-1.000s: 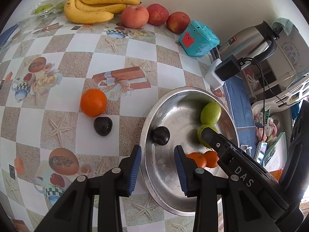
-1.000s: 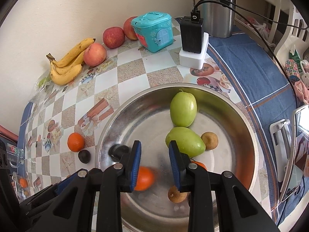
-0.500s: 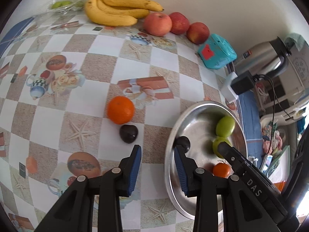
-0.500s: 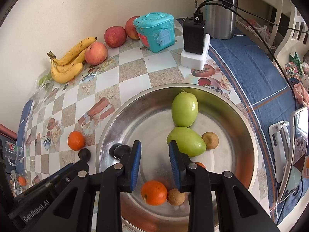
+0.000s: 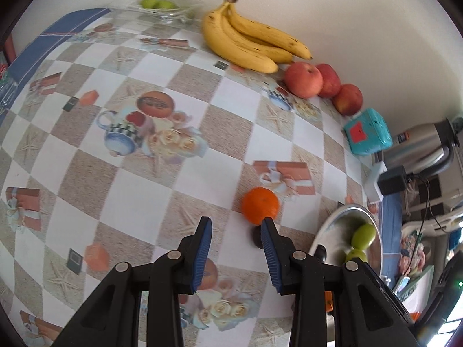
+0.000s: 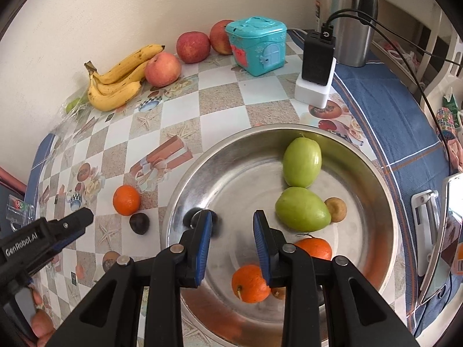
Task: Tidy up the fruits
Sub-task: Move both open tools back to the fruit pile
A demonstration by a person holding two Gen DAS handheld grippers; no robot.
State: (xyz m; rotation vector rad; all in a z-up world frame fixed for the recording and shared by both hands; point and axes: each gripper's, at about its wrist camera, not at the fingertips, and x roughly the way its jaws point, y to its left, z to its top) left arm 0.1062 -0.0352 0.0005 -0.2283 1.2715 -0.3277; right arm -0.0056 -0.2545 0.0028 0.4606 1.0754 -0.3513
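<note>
Patterned checkered cloth is covering the surface (image 6: 220,98), with bananas (image 5: 249,40) and apples (image 5: 303,79) lying along a pale wall. Left hand-held gripper (image 5: 235,235) is hovering open and empty near an orange (image 5: 260,205). Right hand-held gripper (image 6: 230,225) is hanging open, holding nothing, over the metal bowl (image 6: 385,190) of fruit.
</note>
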